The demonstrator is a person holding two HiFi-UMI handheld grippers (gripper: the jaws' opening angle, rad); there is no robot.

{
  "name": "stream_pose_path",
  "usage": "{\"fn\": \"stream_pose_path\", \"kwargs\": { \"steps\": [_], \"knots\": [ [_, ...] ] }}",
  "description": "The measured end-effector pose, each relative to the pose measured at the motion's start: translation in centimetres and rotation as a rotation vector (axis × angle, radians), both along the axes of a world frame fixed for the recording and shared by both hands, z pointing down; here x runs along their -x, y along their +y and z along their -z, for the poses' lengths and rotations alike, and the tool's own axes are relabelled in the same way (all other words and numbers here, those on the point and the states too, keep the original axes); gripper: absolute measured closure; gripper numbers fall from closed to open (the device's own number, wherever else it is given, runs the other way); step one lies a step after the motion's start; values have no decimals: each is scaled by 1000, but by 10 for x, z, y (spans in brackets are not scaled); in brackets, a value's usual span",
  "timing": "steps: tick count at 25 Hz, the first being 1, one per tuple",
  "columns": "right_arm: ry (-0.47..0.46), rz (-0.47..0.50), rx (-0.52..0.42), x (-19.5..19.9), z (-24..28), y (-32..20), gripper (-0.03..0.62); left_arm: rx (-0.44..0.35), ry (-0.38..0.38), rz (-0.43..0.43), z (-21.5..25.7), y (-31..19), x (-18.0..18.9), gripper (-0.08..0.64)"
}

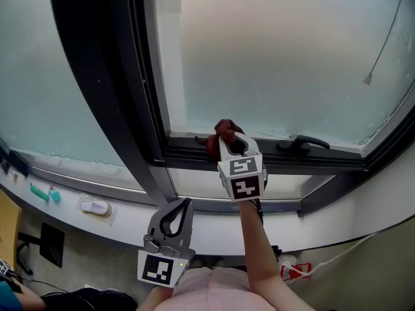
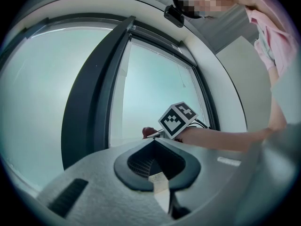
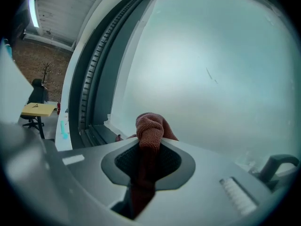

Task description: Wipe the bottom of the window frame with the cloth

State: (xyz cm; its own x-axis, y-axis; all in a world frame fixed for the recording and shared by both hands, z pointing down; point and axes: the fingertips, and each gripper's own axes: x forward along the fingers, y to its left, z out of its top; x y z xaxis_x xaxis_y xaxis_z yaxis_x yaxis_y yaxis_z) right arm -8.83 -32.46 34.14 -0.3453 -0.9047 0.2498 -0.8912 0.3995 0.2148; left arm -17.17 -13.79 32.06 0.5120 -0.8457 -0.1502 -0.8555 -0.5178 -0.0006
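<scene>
Right tool pinches the red cloth on the lower window frame; left tool closed, empty.

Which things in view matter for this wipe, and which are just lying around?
In the job:
- dark red woven cloth
- right gripper, clamping it
- dark grey bottom window frame rail

Lying about:
- black window handle
- teal items on sill
- white oval object
- left gripper, shut and empty
</scene>
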Motion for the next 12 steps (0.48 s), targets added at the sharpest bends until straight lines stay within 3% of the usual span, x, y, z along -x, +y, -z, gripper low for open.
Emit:
{"fn": "stream_pose_path", "kwargs": {
  "steps": [12],
  "knots": [
    [-10,-55,-5,-51,0,3,523,8,-2,-62,-2,-3,-37,565]
  ]
}}
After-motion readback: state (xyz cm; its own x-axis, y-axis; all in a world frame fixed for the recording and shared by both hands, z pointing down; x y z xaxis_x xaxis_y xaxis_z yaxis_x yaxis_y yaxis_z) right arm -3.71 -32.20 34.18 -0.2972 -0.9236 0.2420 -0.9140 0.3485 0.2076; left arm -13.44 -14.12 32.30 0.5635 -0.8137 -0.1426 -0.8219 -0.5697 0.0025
